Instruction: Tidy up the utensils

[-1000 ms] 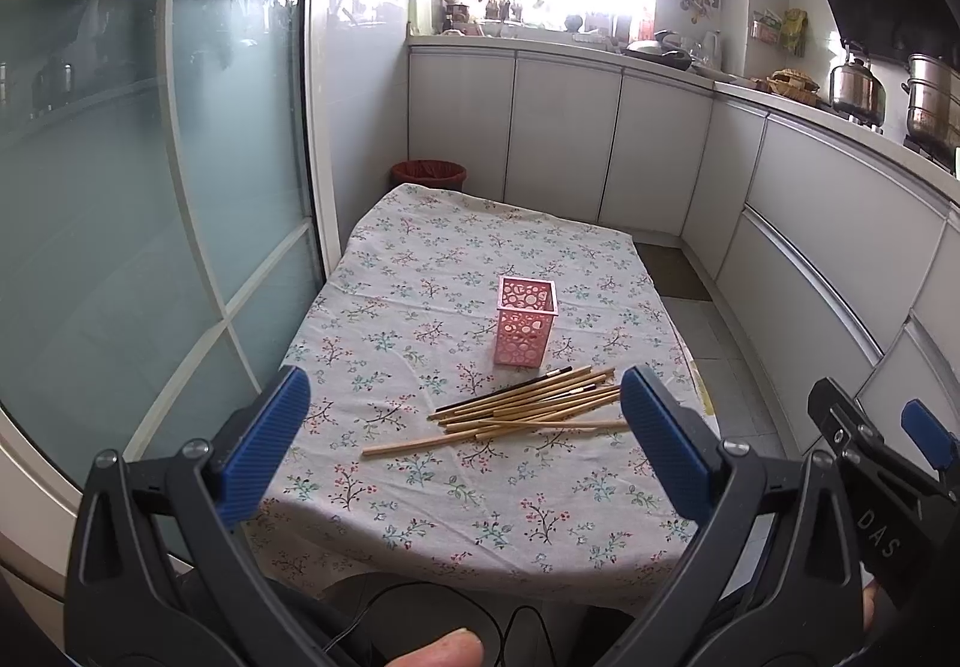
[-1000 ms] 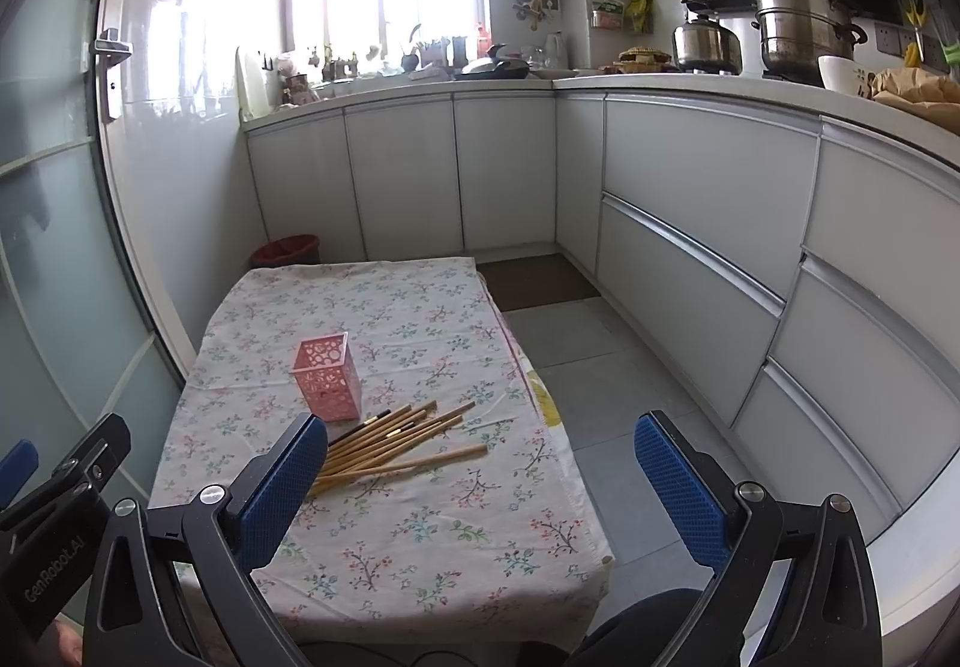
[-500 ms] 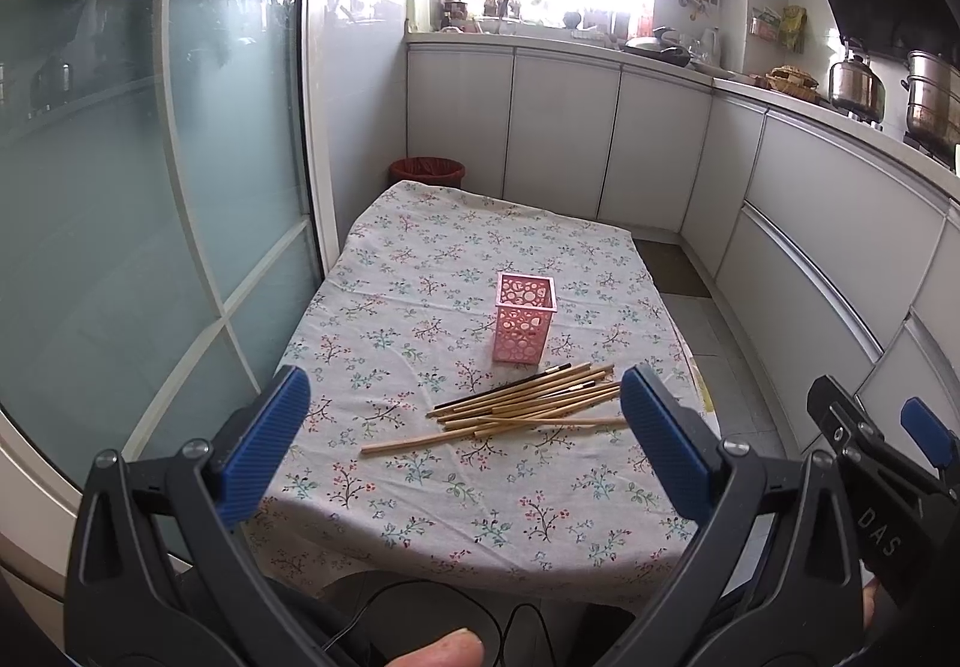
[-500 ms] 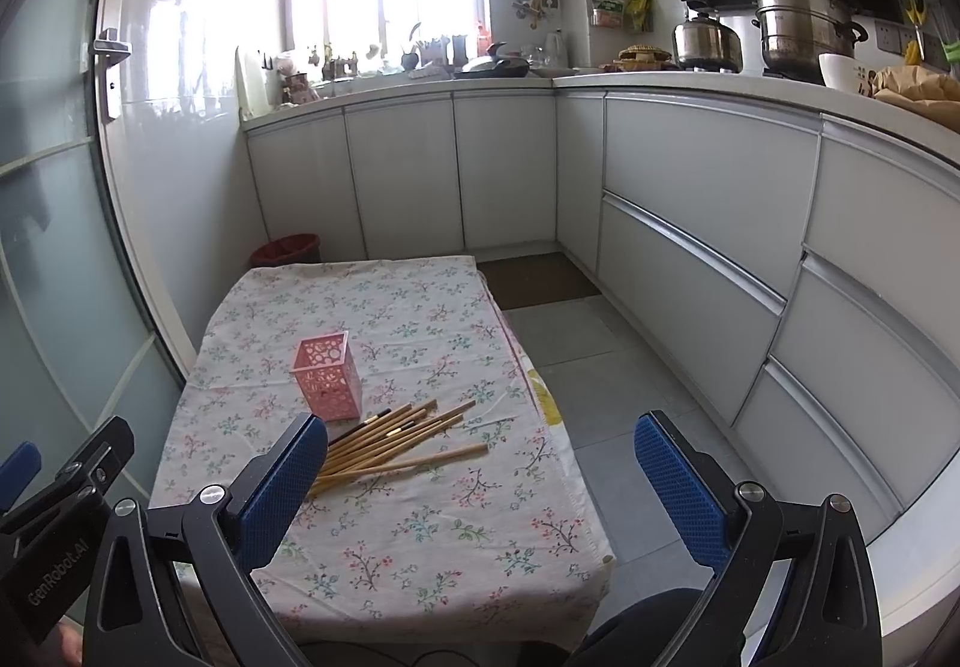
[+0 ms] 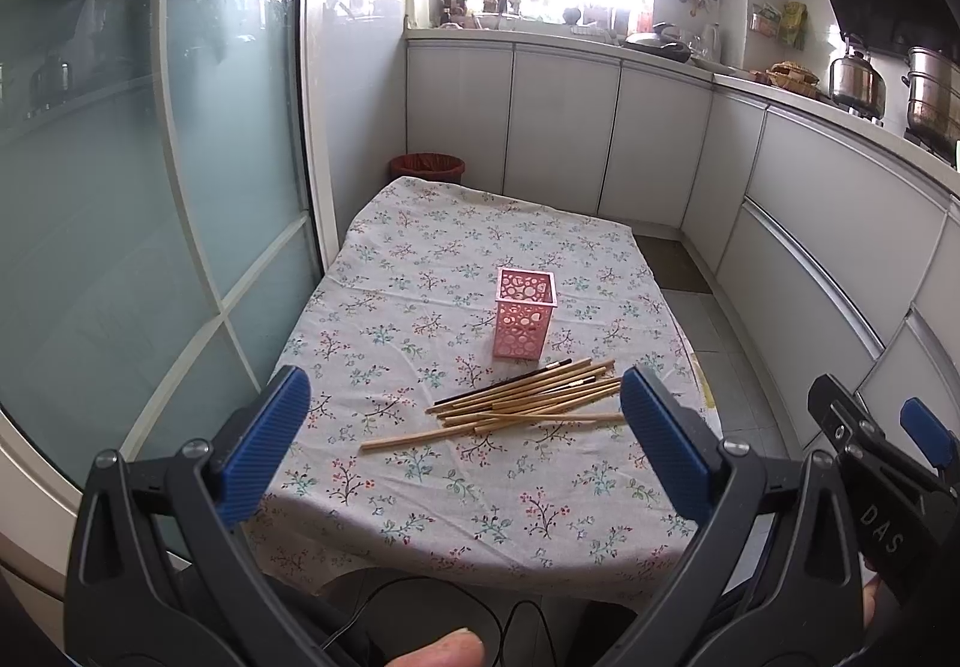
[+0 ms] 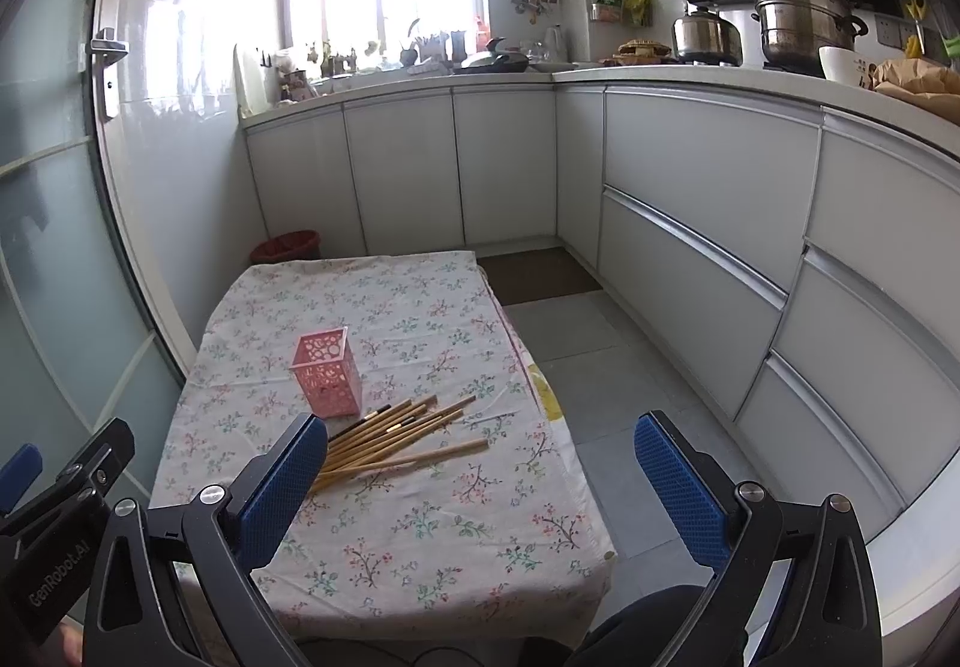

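Both the left gripper [image 5: 465,439] and the right gripper [image 6: 480,481] hang with jaws spread wide and holding nothing, short of the near edge of the desk [image 5: 420,511] under its flowered cloth. One pink perforated holder [image 5: 524,312] stands upright ahead of the left jaws. Just nearer lies a loose fan of roughly ten chopsticks [image 5: 528,397], one of them dark; in the right view the bundle [image 6: 396,439] runs behind the left-hand jaw.
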Tool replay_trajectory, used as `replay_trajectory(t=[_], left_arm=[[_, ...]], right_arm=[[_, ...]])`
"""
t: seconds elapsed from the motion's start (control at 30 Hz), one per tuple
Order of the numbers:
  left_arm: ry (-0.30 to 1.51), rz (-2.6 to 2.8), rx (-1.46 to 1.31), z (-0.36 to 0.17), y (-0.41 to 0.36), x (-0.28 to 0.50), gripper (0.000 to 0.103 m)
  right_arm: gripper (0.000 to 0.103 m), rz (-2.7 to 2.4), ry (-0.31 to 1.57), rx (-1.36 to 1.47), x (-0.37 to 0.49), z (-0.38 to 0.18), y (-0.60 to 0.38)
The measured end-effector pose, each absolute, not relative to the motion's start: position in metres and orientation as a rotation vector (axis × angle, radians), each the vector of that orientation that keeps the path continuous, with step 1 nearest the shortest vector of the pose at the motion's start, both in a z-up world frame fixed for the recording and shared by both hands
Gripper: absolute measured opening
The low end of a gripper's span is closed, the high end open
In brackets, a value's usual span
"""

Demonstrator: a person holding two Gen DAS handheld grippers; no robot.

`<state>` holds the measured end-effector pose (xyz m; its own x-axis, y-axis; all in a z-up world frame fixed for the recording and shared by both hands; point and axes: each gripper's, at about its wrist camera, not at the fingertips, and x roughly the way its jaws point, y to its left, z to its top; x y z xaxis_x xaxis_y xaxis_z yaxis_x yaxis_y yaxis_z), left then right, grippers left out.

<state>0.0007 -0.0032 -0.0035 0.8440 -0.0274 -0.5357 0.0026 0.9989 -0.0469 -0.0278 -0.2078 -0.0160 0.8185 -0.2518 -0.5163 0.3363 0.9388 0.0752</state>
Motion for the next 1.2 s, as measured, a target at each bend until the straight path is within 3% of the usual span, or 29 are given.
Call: replay_trajectory(t=[1.2], left_arm=[[0.602, -0.033, -0.031, -0.005, -0.006, 0.011, 0.103]], right_arm=[[0.103, -0.309, 0.547, 0.207, -0.025, -0.023, -0.215]])
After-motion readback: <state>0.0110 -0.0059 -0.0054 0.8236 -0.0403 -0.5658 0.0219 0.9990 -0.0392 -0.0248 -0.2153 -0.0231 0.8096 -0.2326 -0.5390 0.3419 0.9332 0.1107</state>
